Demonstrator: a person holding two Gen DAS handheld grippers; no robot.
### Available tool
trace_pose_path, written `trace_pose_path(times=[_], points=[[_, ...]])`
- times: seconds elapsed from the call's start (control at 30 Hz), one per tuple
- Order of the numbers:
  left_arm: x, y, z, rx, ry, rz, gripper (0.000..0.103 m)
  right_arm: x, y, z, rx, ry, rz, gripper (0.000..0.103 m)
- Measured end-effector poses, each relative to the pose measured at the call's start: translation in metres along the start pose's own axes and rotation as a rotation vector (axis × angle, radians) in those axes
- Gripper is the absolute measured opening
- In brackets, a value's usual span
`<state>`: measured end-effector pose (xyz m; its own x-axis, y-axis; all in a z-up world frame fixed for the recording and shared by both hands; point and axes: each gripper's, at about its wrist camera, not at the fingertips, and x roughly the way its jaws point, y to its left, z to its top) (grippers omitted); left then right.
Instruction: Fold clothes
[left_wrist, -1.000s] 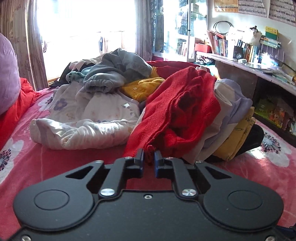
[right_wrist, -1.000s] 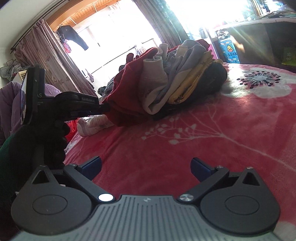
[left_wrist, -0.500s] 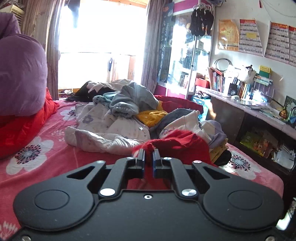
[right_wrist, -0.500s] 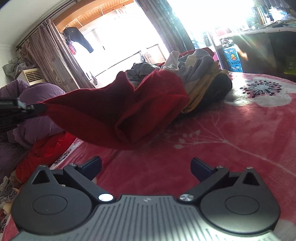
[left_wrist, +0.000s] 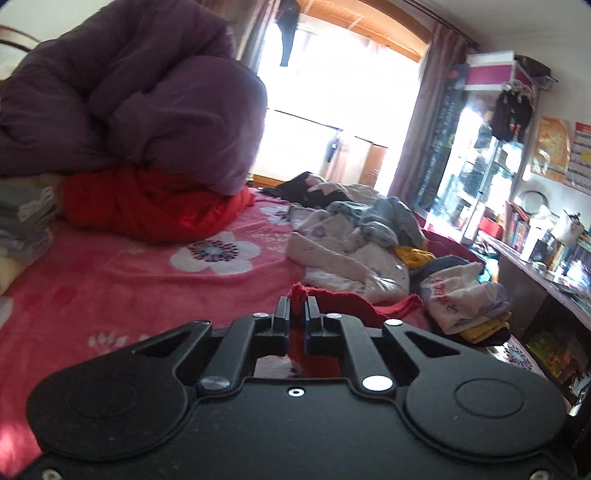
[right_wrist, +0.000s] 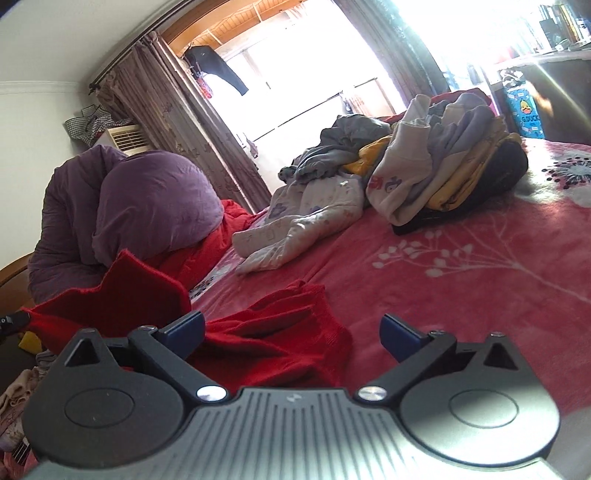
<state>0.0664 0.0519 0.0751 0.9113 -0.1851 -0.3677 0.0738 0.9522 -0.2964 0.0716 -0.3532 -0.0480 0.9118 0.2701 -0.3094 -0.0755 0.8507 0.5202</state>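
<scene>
My left gripper (left_wrist: 296, 308) is shut on an edge of a red knit garment (left_wrist: 343, 301). In the right wrist view the red garment (right_wrist: 273, 332) lies partly on the pink floral bedspread (right_wrist: 461, 280) just ahead of my right gripper (right_wrist: 291, 328), with one part held up at the left. My right gripper is open and empty, its blue pads just above the cloth. The pile of unfolded clothes (right_wrist: 406, 173) sits farther back on the bed; it also shows in the left wrist view (left_wrist: 388, 243).
A purple duvet (left_wrist: 147, 110) lies on red bedding (left_wrist: 147, 206) at the bed's left. A desk and shelves with books (left_wrist: 546, 243) run along the right. A window with curtains (right_wrist: 314, 74) is behind the bed.
My left gripper has pulled the red garment off the clothes pile, toward the near left. The garment now rests partly on the bedspread in front of my right gripper, which stayed open.
</scene>
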Motion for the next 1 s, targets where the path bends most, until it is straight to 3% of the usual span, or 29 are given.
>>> trace_pose_path(times=[0.27,0.4,0.6,0.63,0.67,0.73,0.83,1.0], points=[[-0.006,0.094,-0.008,-0.153,0.016,0.228,0.004,0.025,0.031,-0.026,-0.02,0.203,0.13,0.097],[-0.002,0.112,-0.016,-0.189,0.026,0.29,0.004,0.035,0.045,-0.037,-0.068,0.266,0.152,0.093],[0.012,0.132,-0.037,-0.241,0.078,0.386,0.007,0.051,0.04,-0.042,-0.031,0.324,0.155,0.08],[0.013,0.133,-0.04,-0.238,0.088,0.401,0.016,0.055,0.039,-0.043,-0.027,0.334,0.156,0.077],[0.014,0.135,-0.043,-0.236,0.098,0.417,0.038,0.058,0.038,-0.044,-0.022,0.345,0.158,0.076],[0.007,0.134,-0.047,-0.232,0.069,0.409,0.061,0.065,0.039,-0.046,-0.021,0.36,0.161,0.073],[0.002,0.13,-0.047,-0.187,0.071,0.362,0.061,0.074,0.042,-0.051,-0.029,0.375,0.162,0.07],[0.013,0.116,-0.052,-0.071,0.155,0.216,0.064,0.085,0.045,-0.056,-0.04,0.39,0.17,0.066]])
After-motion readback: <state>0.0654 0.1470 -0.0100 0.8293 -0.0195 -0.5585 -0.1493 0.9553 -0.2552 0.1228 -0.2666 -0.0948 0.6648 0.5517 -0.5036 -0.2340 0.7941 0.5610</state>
